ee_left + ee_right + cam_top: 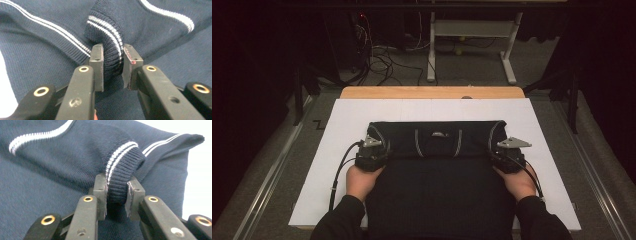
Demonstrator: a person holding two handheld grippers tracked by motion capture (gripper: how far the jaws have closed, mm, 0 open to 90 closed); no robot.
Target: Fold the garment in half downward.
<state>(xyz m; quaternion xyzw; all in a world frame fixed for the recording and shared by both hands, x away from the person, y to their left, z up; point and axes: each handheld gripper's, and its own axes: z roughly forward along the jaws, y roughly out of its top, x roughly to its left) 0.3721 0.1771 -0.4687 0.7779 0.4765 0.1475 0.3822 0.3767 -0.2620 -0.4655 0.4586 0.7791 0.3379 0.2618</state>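
While gripping sweater [437,170], hands [362,181] apart.

Bare white board [347,112] lies open around the dark sweater [437,190]; nothing stands there.

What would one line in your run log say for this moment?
work: folding navy sweater | left gripper: shut on ribbed cuff | right gripper: shut on other cuff | surface: white sheet
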